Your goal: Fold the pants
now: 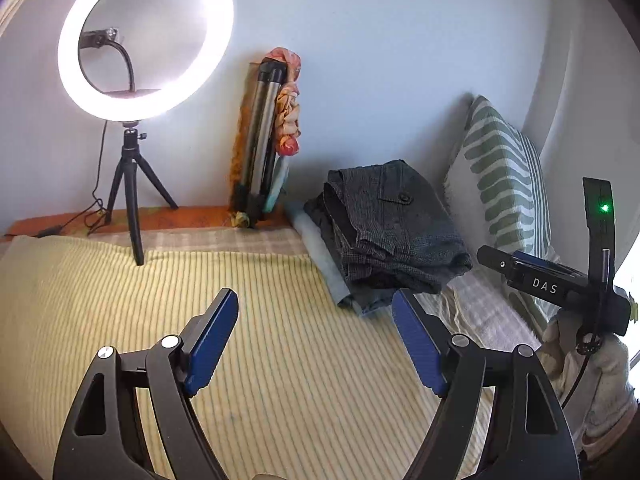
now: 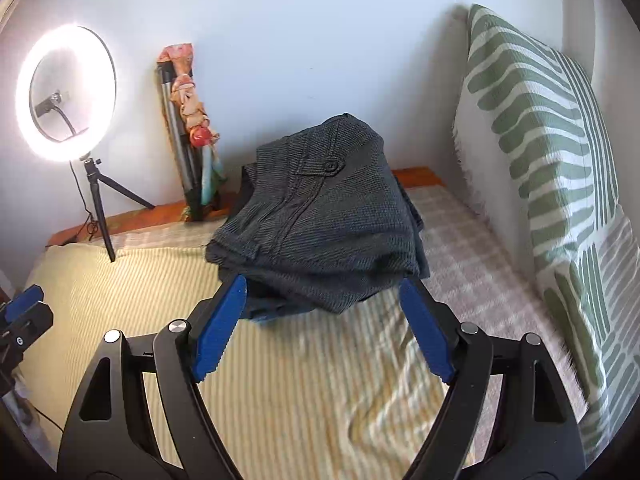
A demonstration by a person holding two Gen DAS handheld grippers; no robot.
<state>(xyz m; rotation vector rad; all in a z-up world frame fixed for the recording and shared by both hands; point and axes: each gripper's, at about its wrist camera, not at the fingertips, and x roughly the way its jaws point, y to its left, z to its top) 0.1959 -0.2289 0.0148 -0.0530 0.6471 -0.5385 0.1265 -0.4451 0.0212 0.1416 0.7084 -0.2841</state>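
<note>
1. The left gripper [image 1: 314,336] is seen with jaws spread wide and nothing held, hovering over the yellow striped blanket [image 1: 120,300].
2. The right gripper [image 2: 324,324] is likewise held wide open and empty, its blue fingertips [image 2: 236,292] just at the near edge of the pants.
3. The pants [image 2: 320,220] are found folded in a dark grey stack toward the bed's far edge, near the green-patterned pillow [image 2: 540,140].

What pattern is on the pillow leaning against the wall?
Green leaf-like bars and stripes on white; the pillow shows best in the right wrist view.
</note>
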